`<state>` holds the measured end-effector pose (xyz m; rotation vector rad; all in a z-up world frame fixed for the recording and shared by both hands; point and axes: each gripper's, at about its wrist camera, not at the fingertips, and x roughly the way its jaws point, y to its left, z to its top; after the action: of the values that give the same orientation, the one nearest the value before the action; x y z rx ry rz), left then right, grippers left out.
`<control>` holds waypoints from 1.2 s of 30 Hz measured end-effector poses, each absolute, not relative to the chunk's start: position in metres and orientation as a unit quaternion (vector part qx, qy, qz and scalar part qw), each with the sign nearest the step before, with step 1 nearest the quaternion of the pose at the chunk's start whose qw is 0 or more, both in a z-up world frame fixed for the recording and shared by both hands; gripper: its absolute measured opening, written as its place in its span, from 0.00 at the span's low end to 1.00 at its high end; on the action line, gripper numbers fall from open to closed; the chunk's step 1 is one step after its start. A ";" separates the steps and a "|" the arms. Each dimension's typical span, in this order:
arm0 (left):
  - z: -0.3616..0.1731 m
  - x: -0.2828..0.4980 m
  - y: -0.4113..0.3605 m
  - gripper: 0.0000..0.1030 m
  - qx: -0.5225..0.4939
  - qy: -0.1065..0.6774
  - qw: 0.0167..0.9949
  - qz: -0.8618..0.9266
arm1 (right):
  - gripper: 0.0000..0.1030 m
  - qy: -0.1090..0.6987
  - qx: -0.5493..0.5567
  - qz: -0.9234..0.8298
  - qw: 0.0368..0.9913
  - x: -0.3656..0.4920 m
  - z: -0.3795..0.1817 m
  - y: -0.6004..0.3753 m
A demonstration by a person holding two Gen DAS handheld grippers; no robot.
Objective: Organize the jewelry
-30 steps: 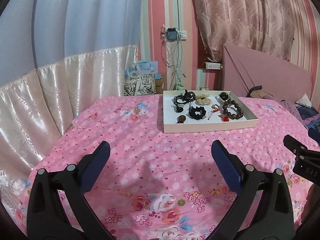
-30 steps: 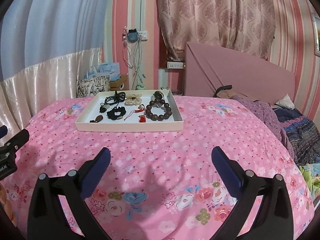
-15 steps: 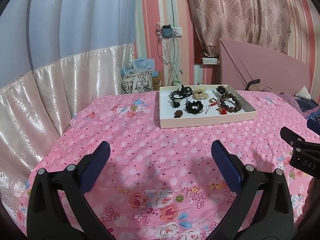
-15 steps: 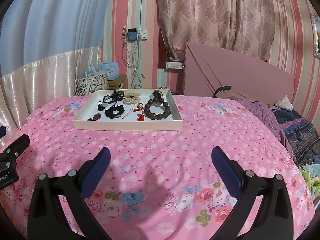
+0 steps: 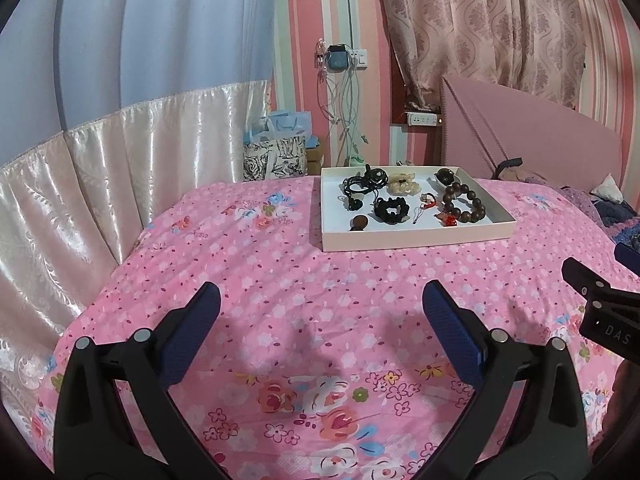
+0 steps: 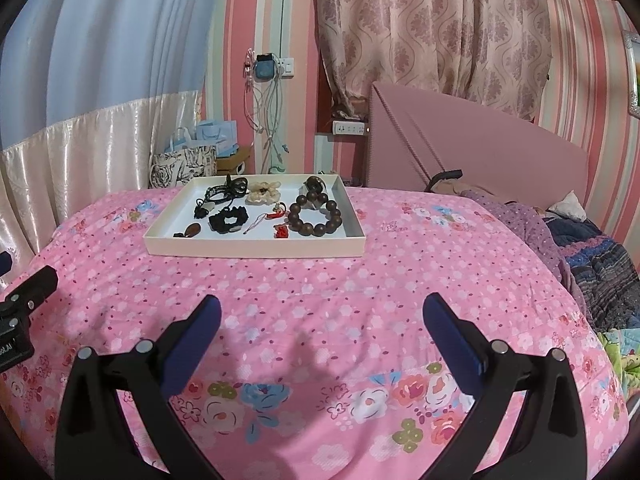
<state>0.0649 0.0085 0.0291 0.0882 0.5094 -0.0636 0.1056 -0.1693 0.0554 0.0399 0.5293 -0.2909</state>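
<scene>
jewelry tray (image 6: 256,246) ahead, tools (image 6: 320,320) apart

I'm looking into a home bedroom: a bed (image 6: 320,280) in pink floral bedding, padded headboard (image 6: 480,148), patterned curtains (image 6: 420,28).

A wide stretch of bare bedspread (image 6: 320,280) is seen between the hand-held grippers and the tray (image 6: 256,248), with nothing lying on it. The tray is bounded by a low rim on all sides. Inside, the pieces are laid close together; the bead bracelet (image 6: 316,216) is set near the right rim. Bags (image 5: 276,156) are stood behind the bed.
</scene>
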 end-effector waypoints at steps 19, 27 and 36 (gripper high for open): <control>0.028 0.066 0.009 0.97 0.042 0.255 0.966 -0.028 | 0.98 0.260 0.019 -0.144 0.955 0.105 0.054 -0.169; 0.028 0.067 0.011 0.97 0.038 0.254 0.966 -0.022 | 0.98 0.261 0.016 -0.146 0.954 0.105 0.054 -0.170; 0.028 0.069 0.012 0.97 0.036 0.254 0.966 -0.021 | 0.98 0.261 0.017 -0.146 0.954 0.105 0.054 -0.170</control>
<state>0.0686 0.0121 0.0280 0.0721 0.5140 -0.0428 0.1051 -0.1703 0.0539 0.0336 0.5295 -0.2968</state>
